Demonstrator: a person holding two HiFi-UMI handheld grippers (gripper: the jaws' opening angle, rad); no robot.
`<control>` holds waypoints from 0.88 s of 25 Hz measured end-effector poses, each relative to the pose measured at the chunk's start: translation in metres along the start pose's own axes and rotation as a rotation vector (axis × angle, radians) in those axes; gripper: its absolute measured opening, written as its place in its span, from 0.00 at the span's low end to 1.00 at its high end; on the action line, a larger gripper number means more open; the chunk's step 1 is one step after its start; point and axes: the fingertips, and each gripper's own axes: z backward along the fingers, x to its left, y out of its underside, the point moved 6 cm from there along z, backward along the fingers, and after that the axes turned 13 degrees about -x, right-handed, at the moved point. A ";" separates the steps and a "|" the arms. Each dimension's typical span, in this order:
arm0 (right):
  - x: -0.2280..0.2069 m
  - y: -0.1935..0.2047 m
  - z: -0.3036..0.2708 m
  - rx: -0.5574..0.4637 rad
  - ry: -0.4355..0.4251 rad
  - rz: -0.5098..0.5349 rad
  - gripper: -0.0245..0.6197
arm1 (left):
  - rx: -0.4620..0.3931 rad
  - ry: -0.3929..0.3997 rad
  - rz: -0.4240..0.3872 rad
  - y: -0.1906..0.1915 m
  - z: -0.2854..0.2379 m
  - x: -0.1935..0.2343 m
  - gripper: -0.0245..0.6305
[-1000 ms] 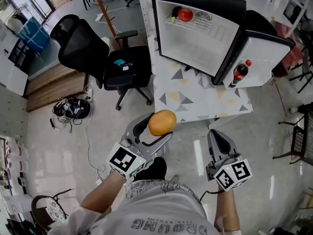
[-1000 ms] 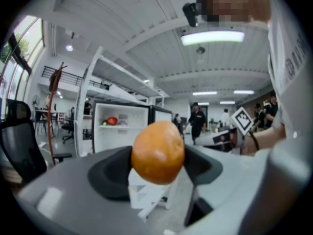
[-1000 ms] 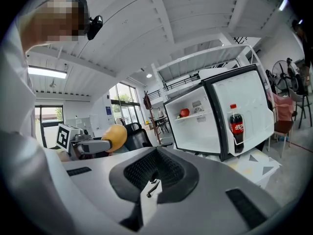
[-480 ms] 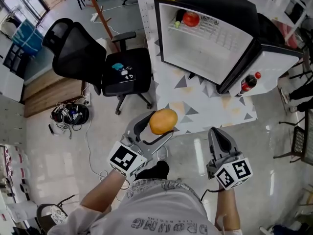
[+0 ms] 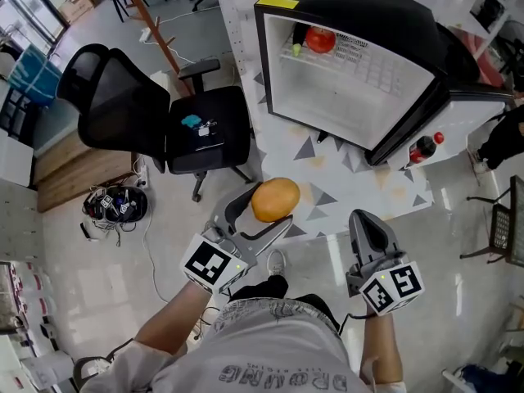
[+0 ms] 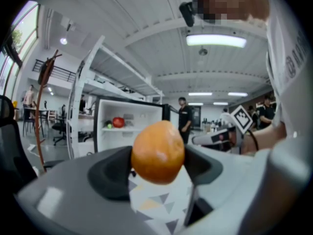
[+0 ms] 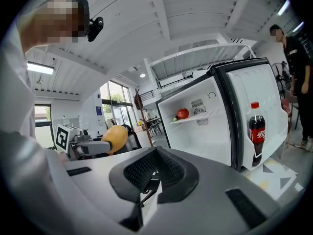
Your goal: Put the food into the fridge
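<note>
- Left gripper (image 5: 262,218) first: in the head view we see it clamped on an orange fruit (image 5: 275,200), held in the air short of the bench (image 5: 360,178) with the triangle-patterned cover. The right gripper (image 5: 366,223) hangs beside it, well apart, carrying nothing. On the bench stands the fridge (image 5: 352,97) with its door swung wide. A tomato (image 5: 321,39) lies on its upper shelf and a cola bottle (image 5: 422,147) stands in the door.
- In the left gripper view, both pads press the flanks of the orange fruit (image 6: 157,152). Behind it and to its left we see the open fridge (image 6: 128,137), bare and white below the shelf.
- In the right gripper view, the right gripper (image 7: 155,153) has its jaws together with nothing between them. Ahead we see the fridge (image 7: 205,126), the tomato (image 7: 182,113) and the cola bottle (image 7: 257,131). At the left is the orange fruit (image 7: 115,137) in the left gripper.
- We judge the step in hand to be carrying the fruit to the fridge. The next move calls for reaching into the opening, clear of the tomato and the door edge, and setting the fruit down before the jaws part, since it looks likely to roll.
</note>
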 end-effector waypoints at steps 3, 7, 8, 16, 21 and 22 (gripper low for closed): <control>-0.001 0.000 -0.009 -0.001 0.004 0.001 0.04 | 0.003 0.011 -0.006 0.000 -0.006 0.010 0.54; -0.007 0.000 -0.019 -0.009 0.011 -0.001 0.04 | -0.005 0.022 -0.008 0.000 -0.017 0.018 0.54; -0.009 -0.001 -0.021 -0.011 0.013 -0.001 0.04 | -0.001 0.026 -0.010 0.001 -0.019 0.020 0.54; -0.027 -0.006 -0.037 -0.020 0.010 -0.007 0.04 | -0.002 0.043 -0.021 -0.003 -0.050 0.028 0.54; -0.047 -0.013 -0.048 -0.020 -0.003 -0.007 0.04 | 0.005 0.039 -0.032 -0.003 -0.076 0.034 0.54; -0.052 -0.015 -0.050 -0.020 -0.006 -0.007 0.04 | 0.006 0.038 -0.036 -0.003 -0.082 0.035 0.54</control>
